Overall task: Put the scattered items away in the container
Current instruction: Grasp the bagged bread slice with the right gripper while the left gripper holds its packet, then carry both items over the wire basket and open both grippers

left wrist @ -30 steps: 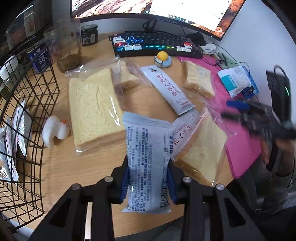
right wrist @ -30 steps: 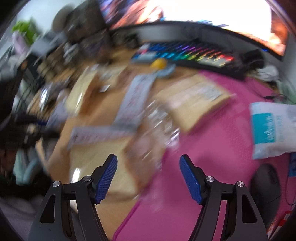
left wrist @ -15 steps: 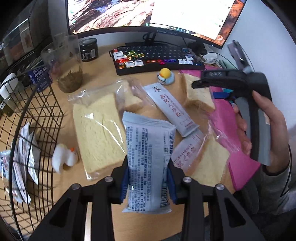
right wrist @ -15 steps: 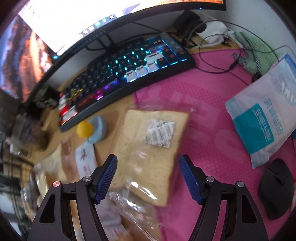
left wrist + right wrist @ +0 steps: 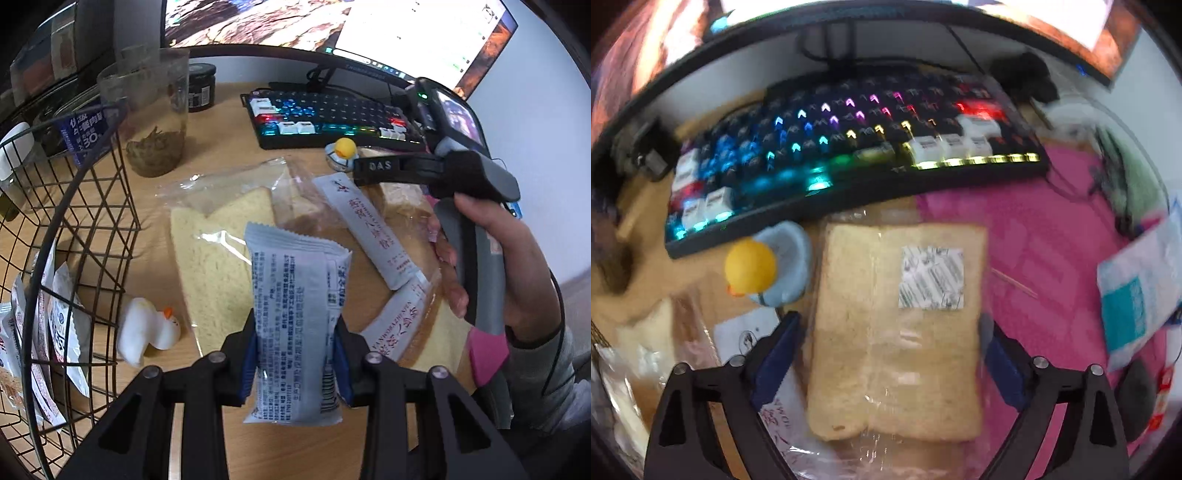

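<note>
My left gripper [image 5: 295, 354] is shut on a grey-blue snack packet [image 5: 295, 325] and holds it above the desk, right of the black wire basket [image 5: 85, 229]. The basket holds several white packets [image 5: 62, 325]. My right gripper [image 5: 886, 347] is open, its fingers either side of a bagged bread slice [image 5: 897, 332] with a white label, lying across the desk and pink mat. The right gripper also shows in the left wrist view [image 5: 373, 170]. Another bagged bread slice [image 5: 218, 258] and two long white sachets [image 5: 365, 229] lie on the desk.
A lit keyboard [image 5: 849, 147] and monitor stand behind. A yellow-headed duck toy [image 5: 764, 266] sits by the keyboard. A white duck toy [image 5: 147, 332] lies beside the basket. A glass jar [image 5: 155, 122] and dark jar [image 5: 201, 86] stand back left. A teal-white pouch [image 5: 1137, 295] and mouse [image 5: 1137, 398] lie on the pink mat [image 5: 1052, 236].
My right gripper has swung toward the keyboard and dropped over the labelled bread slice, fingers now straddling it. My left gripper has drifted a little, still holding the packet.
</note>
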{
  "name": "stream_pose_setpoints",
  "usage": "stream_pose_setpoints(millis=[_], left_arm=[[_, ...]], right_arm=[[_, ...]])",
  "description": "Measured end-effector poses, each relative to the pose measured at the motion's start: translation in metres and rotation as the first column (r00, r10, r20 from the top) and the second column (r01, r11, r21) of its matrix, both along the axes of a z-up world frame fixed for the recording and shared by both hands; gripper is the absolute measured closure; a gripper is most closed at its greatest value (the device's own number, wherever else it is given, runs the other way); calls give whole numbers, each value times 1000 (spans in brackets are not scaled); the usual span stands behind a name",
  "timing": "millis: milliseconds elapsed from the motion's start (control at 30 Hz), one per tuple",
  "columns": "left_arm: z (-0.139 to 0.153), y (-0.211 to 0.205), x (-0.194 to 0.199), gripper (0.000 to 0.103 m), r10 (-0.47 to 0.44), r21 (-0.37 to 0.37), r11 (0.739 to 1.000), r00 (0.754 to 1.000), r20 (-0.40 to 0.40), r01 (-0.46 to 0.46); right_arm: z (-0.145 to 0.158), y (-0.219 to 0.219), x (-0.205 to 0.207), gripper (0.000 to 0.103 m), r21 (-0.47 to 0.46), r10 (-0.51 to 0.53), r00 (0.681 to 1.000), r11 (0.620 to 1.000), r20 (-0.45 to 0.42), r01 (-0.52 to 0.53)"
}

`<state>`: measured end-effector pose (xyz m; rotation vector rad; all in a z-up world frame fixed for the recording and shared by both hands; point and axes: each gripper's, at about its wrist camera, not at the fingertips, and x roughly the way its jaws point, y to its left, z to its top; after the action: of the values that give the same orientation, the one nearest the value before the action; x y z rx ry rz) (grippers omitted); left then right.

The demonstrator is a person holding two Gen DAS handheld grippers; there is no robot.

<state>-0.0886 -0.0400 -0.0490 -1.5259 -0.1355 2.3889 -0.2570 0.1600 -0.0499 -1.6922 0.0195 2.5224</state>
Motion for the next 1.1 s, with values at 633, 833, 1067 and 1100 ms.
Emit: stream_pose_setpoints(millis=[633,833,1067,1100], left_arm=[[55,13,19,64,132,-39,989,979,-153,-139],[107,-12,43,64,225,-37,969,931,-287,-245],[142,-108,76,64,441,-51,870,819,-368,-491],[142,-127,80,64,476,-50,848,799,-366,-528]], right_arm=[[100,6,137,27,-101,297,934,942,-197,-320],[146,-22,185,27,-92,393,841,886,-371,-455],[174,-120,193,27,-108,569,682,727,-459,-679],[176,-138,192,27,-116,593,658,696,-465,-709]])
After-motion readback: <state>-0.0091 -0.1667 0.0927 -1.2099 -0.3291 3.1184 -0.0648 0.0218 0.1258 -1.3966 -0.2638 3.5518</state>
